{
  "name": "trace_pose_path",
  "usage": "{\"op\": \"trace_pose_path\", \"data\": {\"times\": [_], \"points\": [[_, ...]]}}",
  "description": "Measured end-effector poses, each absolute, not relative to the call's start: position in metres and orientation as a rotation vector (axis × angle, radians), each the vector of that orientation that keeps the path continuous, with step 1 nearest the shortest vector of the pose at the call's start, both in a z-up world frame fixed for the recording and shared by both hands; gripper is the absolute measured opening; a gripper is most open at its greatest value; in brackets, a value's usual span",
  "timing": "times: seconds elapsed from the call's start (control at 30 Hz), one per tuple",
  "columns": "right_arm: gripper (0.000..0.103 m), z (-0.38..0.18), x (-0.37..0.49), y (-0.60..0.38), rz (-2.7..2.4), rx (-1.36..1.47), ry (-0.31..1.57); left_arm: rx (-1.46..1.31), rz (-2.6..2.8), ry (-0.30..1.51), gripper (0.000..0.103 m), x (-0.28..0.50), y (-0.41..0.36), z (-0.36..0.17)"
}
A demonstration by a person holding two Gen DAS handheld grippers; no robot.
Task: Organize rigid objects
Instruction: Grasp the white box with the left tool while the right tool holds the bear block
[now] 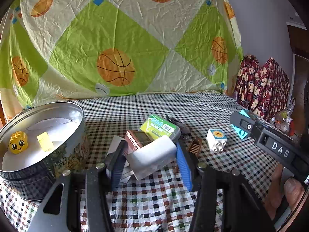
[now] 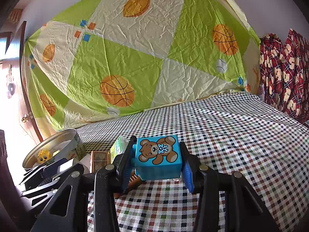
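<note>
Left wrist view shows my left gripper (image 1: pixel 148 154) clamped on a white block (image 1: pixel 154 155), tilted between the pads and seemingly lifted just off the checked cloth (image 1: pixel 154 203). I hold it by its two flat sides, I judge, because those give the pads the surest bite. Behind it lie a brown block (image 1: pixel 138 140), a green box (image 1: pixel 159 127), a small brown crate piece (image 1: pixel 195 146) and a white sunflower brick (image 1: pixel 216 140) on its side, studs toward me.

Right wrist view has my right gripper (image 2: pixel 157 161) closed on a blue bear block (image 2: pixel 158 157), picture face up, raised over the cloth and near the pile; I take it to be waiting its turn.

The round tin (image 1: pixel 58 135) stands to the left, open, with a yellow smiley brick (image 1: pixel 18 142) and a pale yellow cube (image 1: pixel 45 141) inside, so it reads as the collecting place. The white block sits just beside its wall; I would lift it over the rim next. A basketball sheet (image 1: pixel 115 48) hangs behind.
</note>
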State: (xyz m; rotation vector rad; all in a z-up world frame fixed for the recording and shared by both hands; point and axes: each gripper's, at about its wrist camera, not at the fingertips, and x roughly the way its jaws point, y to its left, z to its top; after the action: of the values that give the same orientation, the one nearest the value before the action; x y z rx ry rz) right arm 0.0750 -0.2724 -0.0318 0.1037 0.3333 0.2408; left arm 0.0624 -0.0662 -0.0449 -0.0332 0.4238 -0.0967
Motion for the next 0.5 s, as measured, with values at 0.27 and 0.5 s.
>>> {"op": "trace_pose_path", "data": {"times": [0.27,0.5], "points": [[0.046,-0.031,0.069,-0.273,0.253,0.101,0.298,-0.066,-0.081,0.378,0.050,0.054,-0.060,-0.043],[0.047,-0.029,0.059,-0.275,0.264,0.099,0.238,-0.063,-0.072,0.324,0.050,0.045,-0.060,-0.041]]}}
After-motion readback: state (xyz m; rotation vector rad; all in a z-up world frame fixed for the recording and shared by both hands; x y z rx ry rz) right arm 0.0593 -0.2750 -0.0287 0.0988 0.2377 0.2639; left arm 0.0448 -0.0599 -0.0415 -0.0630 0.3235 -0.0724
